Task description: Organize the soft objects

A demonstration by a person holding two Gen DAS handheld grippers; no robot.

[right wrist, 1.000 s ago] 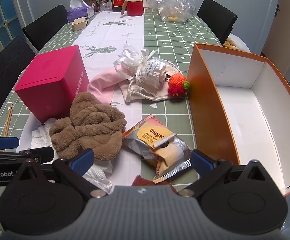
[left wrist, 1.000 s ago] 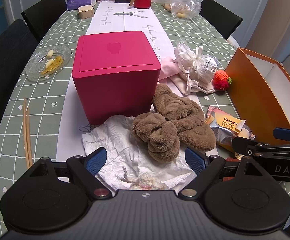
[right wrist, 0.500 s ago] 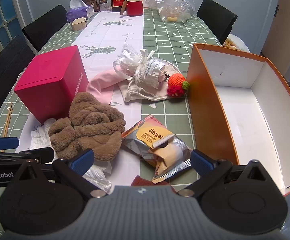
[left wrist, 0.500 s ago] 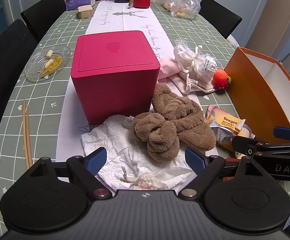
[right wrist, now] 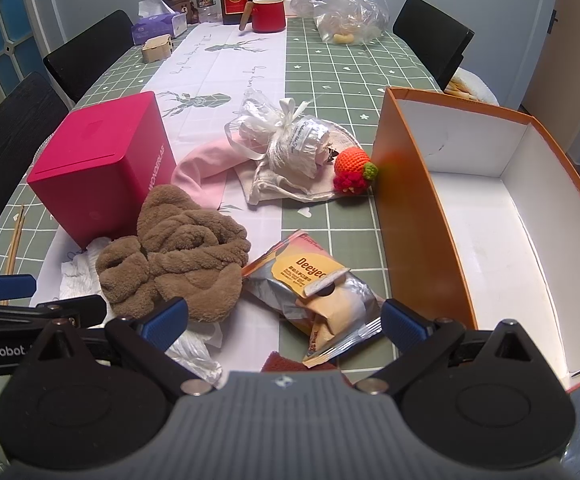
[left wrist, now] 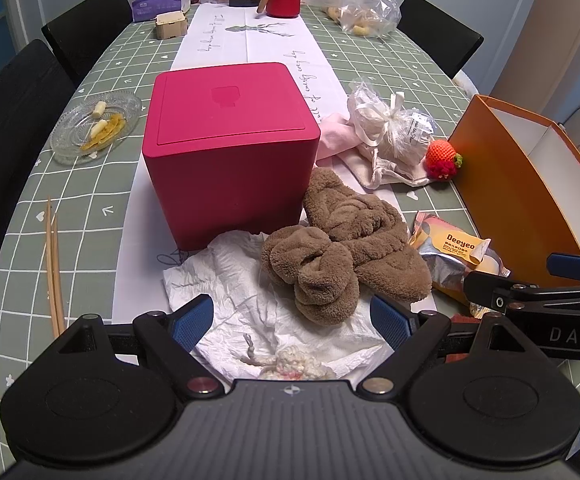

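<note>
A crumpled brown fleece towel (left wrist: 342,248) (right wrist: 186,256) lies in front of a closed magenta box (left wrist: 228,144) (right wrist: 102,168). A pink cloth (right wrist: 206,168), a tied plastic bag on a cream pouch (right wrist: 290,152) and a crocheted strawberry (right wrist: 354,172) (left wrist: 444,158) lie further back. A small white crocheted piece (left wrist: 290,362) sits on crumpled tissue (left wrist: 242,288). An open orange box (right wrist: 490,216) (left wrist: 530,200) stands at right, with nothing inside. My left gripper (left wrist: 292,318) is open, just short of the towel. My right gripper (right wrist: 284,322) is open over a snack packet (right wrist: 318,296).
Chopsticks (left wrist: 54,264) and a glass dish (left wrist: 96,128) lie at left. A red mug (right wrist: 268,16), bottles, a tissue box (right wrist: 158,26) and a clear bag (right wrist: 346,4) stand at the far end. Black chairs ring the table. A dark red item (right wrist: 286,364) shows under the right gripper.
Both grippers have shifted very slightly; the scene sits marginally differently in each view. Nothing on the table has moved and both stay open.
</note>
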